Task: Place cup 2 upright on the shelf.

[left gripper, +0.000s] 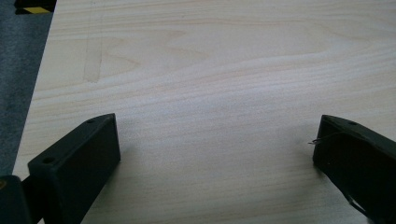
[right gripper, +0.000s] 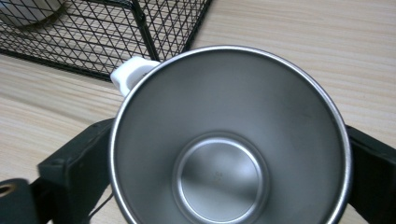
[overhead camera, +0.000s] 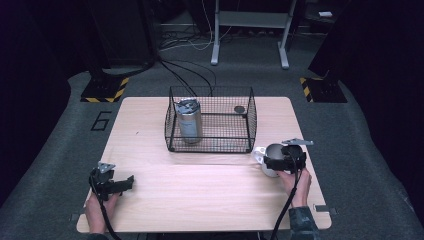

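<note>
Now the right gripper [overhead camera: 286, 157] clamps the steel cup [right gripper: 229, 140] — left gripper [overhead camera: 111, 182] gapes wide, holding nothing.

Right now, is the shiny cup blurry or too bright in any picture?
In the right gripper view the steel cup looks sharp, with soft glints on its rim and no harsh glare; in the high view it is small, dim and grainy beside the wire basket, and the room behind is dark.

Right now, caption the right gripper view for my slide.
Right gripper jaws flank an empty steel cup beside the wire basket.
</note>
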Demonstrator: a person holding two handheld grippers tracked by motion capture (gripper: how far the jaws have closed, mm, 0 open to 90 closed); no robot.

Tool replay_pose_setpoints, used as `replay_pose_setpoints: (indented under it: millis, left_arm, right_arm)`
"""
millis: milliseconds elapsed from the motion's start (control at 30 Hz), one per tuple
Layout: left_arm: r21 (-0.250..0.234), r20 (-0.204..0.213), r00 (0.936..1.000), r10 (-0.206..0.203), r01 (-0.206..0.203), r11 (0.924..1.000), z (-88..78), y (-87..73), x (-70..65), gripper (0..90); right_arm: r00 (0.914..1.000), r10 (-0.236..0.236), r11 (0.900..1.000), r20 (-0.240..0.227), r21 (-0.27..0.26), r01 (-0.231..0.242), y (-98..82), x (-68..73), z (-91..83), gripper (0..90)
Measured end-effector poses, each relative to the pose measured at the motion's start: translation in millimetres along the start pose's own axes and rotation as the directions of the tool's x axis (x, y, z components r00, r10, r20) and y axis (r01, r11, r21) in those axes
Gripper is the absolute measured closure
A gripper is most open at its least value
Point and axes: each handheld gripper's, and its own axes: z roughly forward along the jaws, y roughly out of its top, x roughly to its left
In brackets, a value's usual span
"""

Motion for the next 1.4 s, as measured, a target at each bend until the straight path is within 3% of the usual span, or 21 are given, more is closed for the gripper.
replay_pose_setpoints:
  millis: [600,767,1100,1400]
  left_arm:
    - [0.000,0.001,1.0000,0.000,0.000,1.0000,0.1,0.1,0.1,0.6]
    - [0.000,0.001,1.0000,0.000,0.000,1.0000,0.1,0.1,0.0,0.6]
    - [0.000,0.001,1.0000,0.000,0.000,1.0000,0.1,0.1,0.0,0.6]
    - [0.000,0.001,1.0000,0.000,0.000,1.0000,0.0,0.1,0.0,0.6]
  right_arm:
    - [0.9992,-0.039,0.999,0.009,-0.029,0.039,-3.4,0.7,-1.0,5.7]
    - [0.9975,-0.071,0.997,0.003,-0.031,0.071,-4.4,0.6,-2.1,5.8]
    - [0.9937,-0.106,0.993,-0.035,-0.045,0.105,-3.5,2.5,-9.0,5.9]
    - [0.9880,-0.133,0.991,-0.078,-0.044,0.130,-1.4,13.5,-16.0,5.9]
